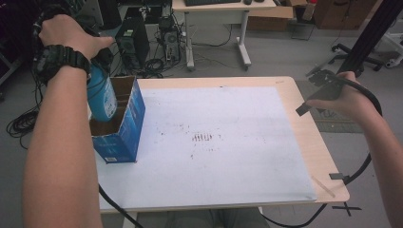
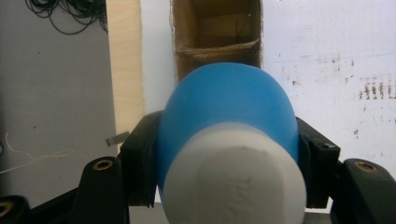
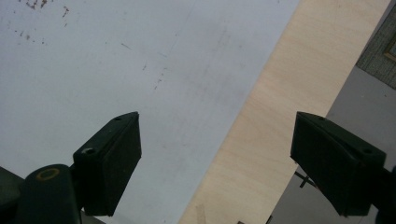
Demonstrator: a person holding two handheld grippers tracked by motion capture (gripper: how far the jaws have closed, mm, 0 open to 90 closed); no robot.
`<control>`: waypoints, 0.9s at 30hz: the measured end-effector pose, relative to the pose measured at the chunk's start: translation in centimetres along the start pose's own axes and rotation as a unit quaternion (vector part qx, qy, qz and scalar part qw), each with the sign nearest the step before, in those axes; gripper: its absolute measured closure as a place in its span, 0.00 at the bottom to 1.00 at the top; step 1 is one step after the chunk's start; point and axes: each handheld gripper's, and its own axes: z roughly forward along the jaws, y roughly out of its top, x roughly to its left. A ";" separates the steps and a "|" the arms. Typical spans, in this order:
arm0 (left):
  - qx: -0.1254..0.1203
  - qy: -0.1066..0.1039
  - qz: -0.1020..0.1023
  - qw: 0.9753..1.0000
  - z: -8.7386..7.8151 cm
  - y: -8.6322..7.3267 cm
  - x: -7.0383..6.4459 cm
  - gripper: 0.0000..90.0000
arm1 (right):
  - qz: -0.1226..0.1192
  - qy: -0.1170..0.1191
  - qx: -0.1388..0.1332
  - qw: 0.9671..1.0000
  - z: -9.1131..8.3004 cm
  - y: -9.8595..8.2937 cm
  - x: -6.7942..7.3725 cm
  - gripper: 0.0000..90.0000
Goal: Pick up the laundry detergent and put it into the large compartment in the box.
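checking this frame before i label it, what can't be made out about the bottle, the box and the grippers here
- Blue bottle: its lower end, high view, hidden inside the blue box.
- Bottle label or print: left gripper view, only the white cap and blue shoulder face the camera.
- Box bottom: left gripper view, blocked by the bottle.
- Left gripper: high view, covered by the hand.
- Right gripper: high view, jaws too small and dark.

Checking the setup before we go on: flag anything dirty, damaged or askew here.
The white mat carries dark smudges and short streaks near its middle. The blue box sits at the table's left edge, its top open. The blue bottle looks intact.
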 end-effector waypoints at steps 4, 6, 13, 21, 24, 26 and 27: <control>-0.003 0.000 -0.004 1.000 0.2 0.0 0.1 0.42 | 0.001 0.001 0.001 1.000 0.1 -0.1 0.0 0.18; -0.001 0.001 -0.004 1.000 0.3 -0.1 0.1 0.42 | 0.001 0.003 0.001 1.000 0.1 -0.1 0.0 0.18; 0.003 -0.003 -0.005 1.000 1.2 -0.2 0.2 0.42 | 0.001 0.001 0.002 1.000 0.1 -0.1 0.0 0.18; 0.007 -0.008 -0.008 1.000 2.2 -0.2 0.4 0.42 | -0.002 -0.002 0.005 1.000 0.3 0.0 0.2 0.18; 0.009 -0.010 -0.009 1.000 2.6 -0.3 0.4 0.42 | -0.002 -0.002 0.005 1.000 0.3 0.0 0.2 0.18; 0.012 -0.010 -0.008 1.000 3.0 -0.3 0.4 0.42 | -0.003 -0.002 0.005 1.000 0.3 0.1 0.3 0.18; 0.013 -0.011 -0.008 1.000 3.2 -0.3 0.4 0.42 | -0.003 -0.002 0.005 1.000 0.3 0.1 0.3 0.18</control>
